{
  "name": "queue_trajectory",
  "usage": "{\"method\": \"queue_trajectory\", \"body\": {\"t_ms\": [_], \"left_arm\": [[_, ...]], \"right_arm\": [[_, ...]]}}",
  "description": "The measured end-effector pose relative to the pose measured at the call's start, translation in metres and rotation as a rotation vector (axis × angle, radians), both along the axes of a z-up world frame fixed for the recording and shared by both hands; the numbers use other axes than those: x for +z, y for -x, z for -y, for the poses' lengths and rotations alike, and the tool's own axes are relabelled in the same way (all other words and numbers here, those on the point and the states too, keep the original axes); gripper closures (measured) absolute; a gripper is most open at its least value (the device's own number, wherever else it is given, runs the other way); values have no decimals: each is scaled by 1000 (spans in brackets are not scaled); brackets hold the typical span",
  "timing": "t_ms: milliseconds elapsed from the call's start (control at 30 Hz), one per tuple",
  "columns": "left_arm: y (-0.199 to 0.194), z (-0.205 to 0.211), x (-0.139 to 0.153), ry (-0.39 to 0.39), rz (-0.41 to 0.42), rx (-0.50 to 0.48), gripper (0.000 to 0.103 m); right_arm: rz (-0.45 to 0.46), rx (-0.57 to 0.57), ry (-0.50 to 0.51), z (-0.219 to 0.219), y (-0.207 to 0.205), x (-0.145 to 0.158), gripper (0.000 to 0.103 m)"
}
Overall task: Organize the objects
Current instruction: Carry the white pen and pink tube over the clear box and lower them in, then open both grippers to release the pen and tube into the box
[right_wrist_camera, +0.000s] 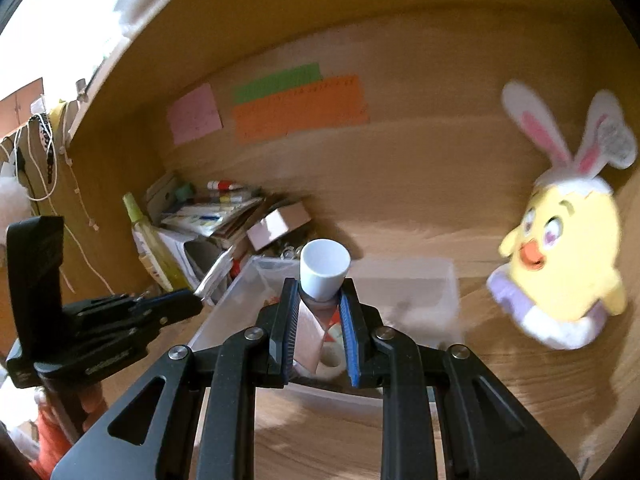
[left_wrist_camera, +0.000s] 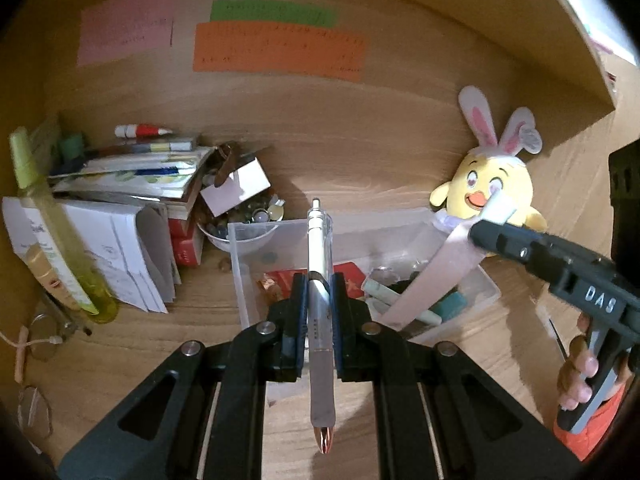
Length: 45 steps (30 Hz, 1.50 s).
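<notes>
**Both tools loaded above the clear bin**

A clear plastic bin (left_wrist_camera: pixel 256 280) is set on the wooden desk (left_wrist_camera: pixel 360 152), evidently as the collecting place. A pink tube (right_wrist_camera: pixel 323 270) is clamped by its crimped end in the right gripper (right_wrist_camera: pixel 320 312), above the bin. A pen (left_wrist_camera: pixel 320 280) is pinched lengthwise in the left gripper (left_wrist_camera: pixel 319 304), poised over the bin's near wall, seemingly for dropping in.
</notes>
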<state>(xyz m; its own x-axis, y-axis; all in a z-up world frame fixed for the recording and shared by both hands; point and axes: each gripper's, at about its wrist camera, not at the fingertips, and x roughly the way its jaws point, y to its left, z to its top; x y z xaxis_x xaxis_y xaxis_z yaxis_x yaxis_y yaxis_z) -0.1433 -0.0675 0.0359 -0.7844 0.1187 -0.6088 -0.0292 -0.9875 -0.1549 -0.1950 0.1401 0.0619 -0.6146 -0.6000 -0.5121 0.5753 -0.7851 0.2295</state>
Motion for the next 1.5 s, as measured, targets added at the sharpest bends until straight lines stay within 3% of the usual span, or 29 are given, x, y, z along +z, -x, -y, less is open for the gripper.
{"method": "queue_trajectory", "body": {"t_ms": [267,733,867,933,1100,1233,1300,1500], "left_arm": [[26,0,-20,-10,63,-12,93],[50,-6,-39,-27,112,-49,93],[43,-8,-35,-25,101,-59,93],[38,-8,-33,-26,93,-62,90],[23,-8,-26,-18,63,-51,75],[9,-8,-19,-7,29,-32,59],[1,-8,-15,7,3,-13,46],[-18,-11,-6,28,-42,0,32]], "right_arm": [[51,-22,-58,10,19,-26,85],[56,-138,-197,19,44,-58,80],[70,-154,-238,21,47,-66,53],[55,-164,-252,22,45,-66,44],[-11,-191,-286,24,35,-58,25],[-55,-192,-302,26,26,-48,21],[-70,-182,-307,27,20,-42,20],[-91,-139,-286,22,0,-29,8]]}}
